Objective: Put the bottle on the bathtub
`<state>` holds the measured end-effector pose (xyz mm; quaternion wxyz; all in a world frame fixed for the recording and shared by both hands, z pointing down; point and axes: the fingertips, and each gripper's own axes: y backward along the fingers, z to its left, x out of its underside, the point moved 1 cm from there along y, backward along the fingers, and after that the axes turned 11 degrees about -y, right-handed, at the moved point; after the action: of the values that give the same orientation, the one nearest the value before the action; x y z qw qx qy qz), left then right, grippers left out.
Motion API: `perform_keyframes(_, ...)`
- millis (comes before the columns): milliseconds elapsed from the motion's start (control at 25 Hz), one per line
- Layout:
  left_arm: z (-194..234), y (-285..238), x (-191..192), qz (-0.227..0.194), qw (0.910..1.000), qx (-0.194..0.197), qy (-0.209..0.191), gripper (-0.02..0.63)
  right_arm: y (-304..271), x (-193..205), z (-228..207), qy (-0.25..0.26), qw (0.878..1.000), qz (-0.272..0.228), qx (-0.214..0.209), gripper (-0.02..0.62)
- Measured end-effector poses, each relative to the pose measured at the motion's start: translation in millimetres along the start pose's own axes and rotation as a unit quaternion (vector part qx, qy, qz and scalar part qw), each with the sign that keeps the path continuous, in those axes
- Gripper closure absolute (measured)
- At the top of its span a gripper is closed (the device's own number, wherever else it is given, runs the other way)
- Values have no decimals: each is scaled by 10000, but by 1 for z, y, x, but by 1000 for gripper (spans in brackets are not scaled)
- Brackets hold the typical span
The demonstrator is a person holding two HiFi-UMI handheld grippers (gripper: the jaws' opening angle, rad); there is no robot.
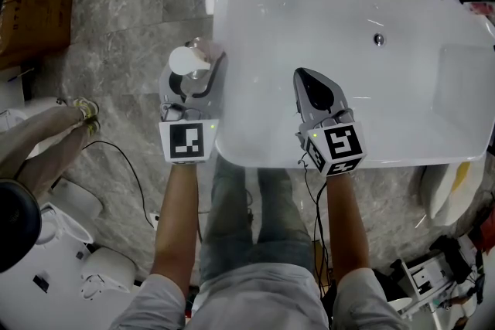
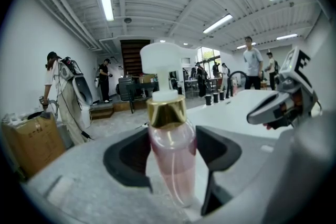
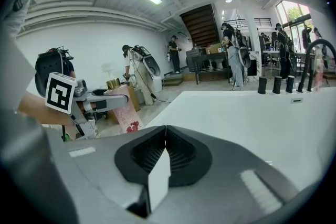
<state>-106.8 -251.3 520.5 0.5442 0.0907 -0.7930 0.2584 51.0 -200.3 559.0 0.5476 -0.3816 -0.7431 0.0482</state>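
Left gripper view: the bottle (image 2: 170,139) stands upright between the jaws of the left gripper (image 2: 173,165), with a dark pad against each flank of its clear body, below the gold collar (image 2: 166,111). The jaws stand wide and grip the bottle.

In the head view it sits at the left edge of the bathtub (image 1: 309,11), towards the near corner. Whether its base touches the rim cannot be told.

Handling, as a judgement:
- Smooth, round and stiff, so likely slippery.
- Partly filled with pink liquid, so probably light.
- The white pump cap (image 2: 160,60) makes it tall and easy to tip.
- Hold on the body, not the cap.

The right gripper (image 3: 163,149) hangs over the tub's near edge, jaws pressed together, holding nothing.
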Motion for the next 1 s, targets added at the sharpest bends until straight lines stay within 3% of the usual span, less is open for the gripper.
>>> perform_keyframes(360,-6,0,8,123,9997,134,-139,299,-1,2,0,-15,10000,28,-34,592)
perform_keyframes(1000,-4,22,8,137,9995,184,-213,288,5,-12,12,16,9999,-102,12,592)
